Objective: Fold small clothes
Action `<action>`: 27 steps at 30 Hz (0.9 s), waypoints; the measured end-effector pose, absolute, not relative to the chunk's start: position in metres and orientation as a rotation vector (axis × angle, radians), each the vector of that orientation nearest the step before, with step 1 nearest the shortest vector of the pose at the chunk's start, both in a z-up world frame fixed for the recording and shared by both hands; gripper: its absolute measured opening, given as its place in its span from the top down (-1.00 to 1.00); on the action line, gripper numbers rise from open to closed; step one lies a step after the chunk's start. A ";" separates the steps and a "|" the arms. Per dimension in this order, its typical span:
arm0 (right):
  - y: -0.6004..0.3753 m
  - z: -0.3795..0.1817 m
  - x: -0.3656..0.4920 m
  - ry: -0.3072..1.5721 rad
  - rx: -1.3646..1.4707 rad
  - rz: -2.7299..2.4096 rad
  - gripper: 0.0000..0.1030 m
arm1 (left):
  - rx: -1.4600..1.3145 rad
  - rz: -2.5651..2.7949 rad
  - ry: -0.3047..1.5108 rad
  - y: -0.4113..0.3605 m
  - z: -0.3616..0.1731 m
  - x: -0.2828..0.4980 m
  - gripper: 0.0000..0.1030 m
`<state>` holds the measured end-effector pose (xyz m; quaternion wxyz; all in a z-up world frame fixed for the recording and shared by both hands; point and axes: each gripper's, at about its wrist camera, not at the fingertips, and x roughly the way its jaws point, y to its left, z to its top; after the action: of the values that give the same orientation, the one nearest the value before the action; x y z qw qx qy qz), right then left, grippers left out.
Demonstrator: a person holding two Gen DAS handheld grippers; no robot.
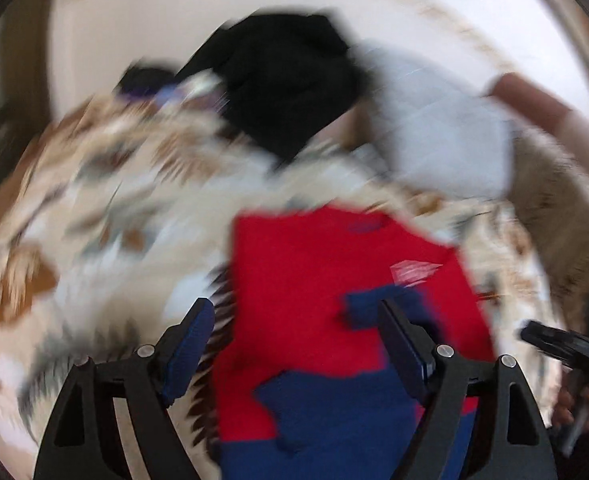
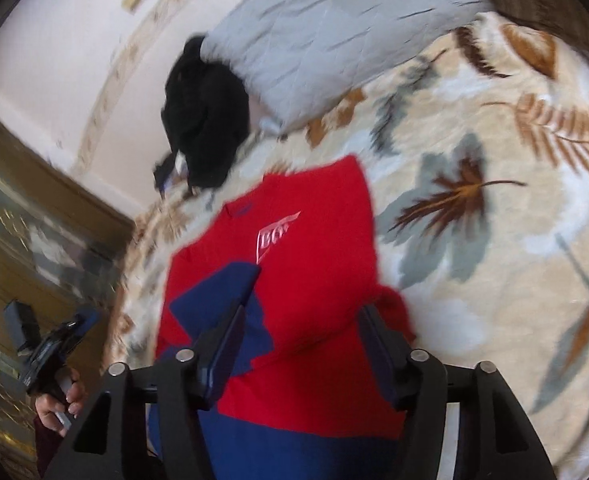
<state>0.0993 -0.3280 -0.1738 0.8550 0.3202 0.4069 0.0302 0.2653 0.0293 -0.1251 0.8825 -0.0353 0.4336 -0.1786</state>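
Observation:
A red and navy small shirt (image 1: 326,272) with a white logo lies flat on a leaf-patterned blanket (image 1: 106,208); it also shows in the right wrist view (image 2: 310,248). A navy sleeve (image 2: 222,300) is folded over the red chest. My left gripper (image 1: 294,320) is open above the shirt's lower part, holding nothing. My right gripper (image 2: 306,320) is open above the shirt's middle, holding nothing. The right gripper shows at the edge of the left wrist view (image 1: 566,344), and the left gripper shows at the left of the right wrist view (image 2: 50,344). Both views are blurred by motion.
A black garment (image 1: 286,84) lies past the shirt, beside a pale grey quilted pillow (image 1: 434,128); they show in the right wrist view too, the garment (image 2: 206,120) left of the pillow (image 2: 326,36). A white wall (image 2: 66,56) lies behind, with a wooden frame (image 2: 46,184) at the left.

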 end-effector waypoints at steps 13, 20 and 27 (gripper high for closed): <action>-0.143 -0.187 0.216 1.012 -0.022 0.117 -0.43 | -0.021 -0.139 1.025 0.049 -0.214 0.284 -0.61; -0.228 -0.215 0.206 1.012 0.287 -0.166 -0.39 | 0.068 -0.156 1.001 0.036 -0.218 0.280 -0.61; -0.306 -0.189 0.118 0.852 0.466 -0.315 -0.42 | 0.095 -0.167 0.980 0.027 -0.213 0.273 -0.61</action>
<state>0.1178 -0.3056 -0.1887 0.8724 0.2232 0.4079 -0.1509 0.2729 0.0268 -0.2127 0.8779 0.0456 0.4700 -0.0801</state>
